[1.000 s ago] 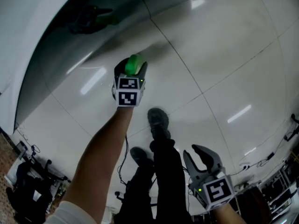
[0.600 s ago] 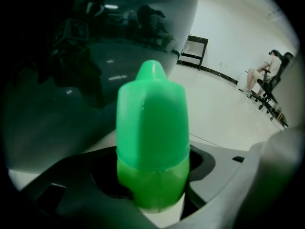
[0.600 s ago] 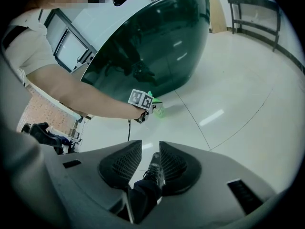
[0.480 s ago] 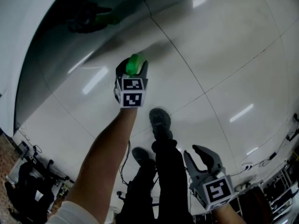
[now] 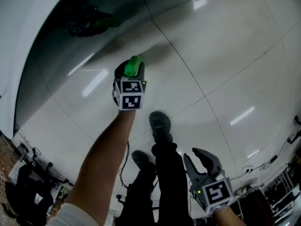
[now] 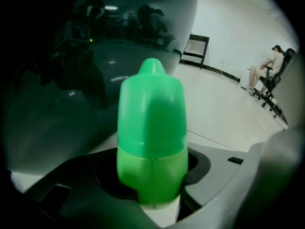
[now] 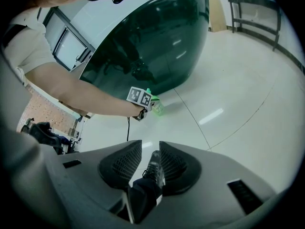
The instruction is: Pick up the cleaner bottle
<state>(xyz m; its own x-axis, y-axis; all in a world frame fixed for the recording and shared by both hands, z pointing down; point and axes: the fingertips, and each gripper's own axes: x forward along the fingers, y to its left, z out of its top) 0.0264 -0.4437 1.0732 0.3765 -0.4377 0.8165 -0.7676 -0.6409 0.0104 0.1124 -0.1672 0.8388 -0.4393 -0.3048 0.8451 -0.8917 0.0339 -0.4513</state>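
Green from cap to body, the cleaner bottle (image 5: 133,66) stands upright on the white tiled floor (image 5: 225,55), near the foot of a dark curved panel (image 5: 56,55). The bare left arm (image 5: 101,164) stretches out straight. The left gripper (image 5: 131,74) tilts steeply down; its fingers have just been closing and press the bottle's sides. Lower right, the right gripper (image 5: 195,155) points down, fingers narrowly parted, empty.
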